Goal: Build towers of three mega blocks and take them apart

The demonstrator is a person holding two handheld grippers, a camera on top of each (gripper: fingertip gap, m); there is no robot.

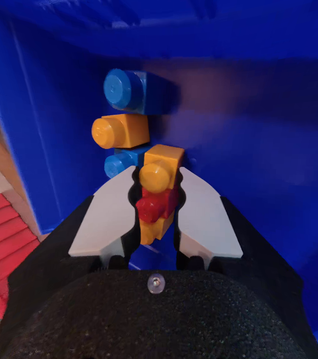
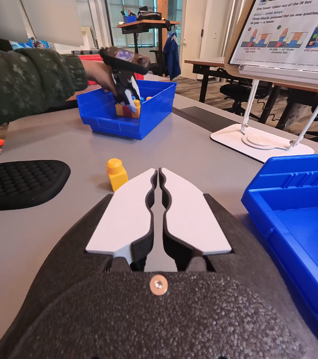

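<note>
My left gripper [image 1: 157, 171] reaches down into a blue bin [image 1: 251, 136] and is shut on a tower of three blocks [image 1: 159, 194]: yellow, red, yellow. Behind it in the bin lie a blue block [image 1: 129, 91], a yellow block [image 1: 121, 131] and another blue block [image 1: 119, 165]. In the right wrist view the left gripper [image 2: 130, 105] holds the same tower [image 2: 128, 111] inside the far bin [image 2: 127, 124]. My right gripper [image 2: 158, 171] is shut and empty above the grey table [image 2: 76, 139], just right of a lone upright yellow block [image 2: 117, 174].
A second blue bin [image 2: 298, 223] stands at the right. A white stand [image 2: 261, 141] holds an instruction sheet [image 2: 290, 33] at the back right. A black textured pad [image 2: 18, 182] lies at the left. A person's green sleeve [image 2: 27, 83] reaches toward the far bin. The tips of one gripper are about 50 cm away from the tips of the other.
</note>
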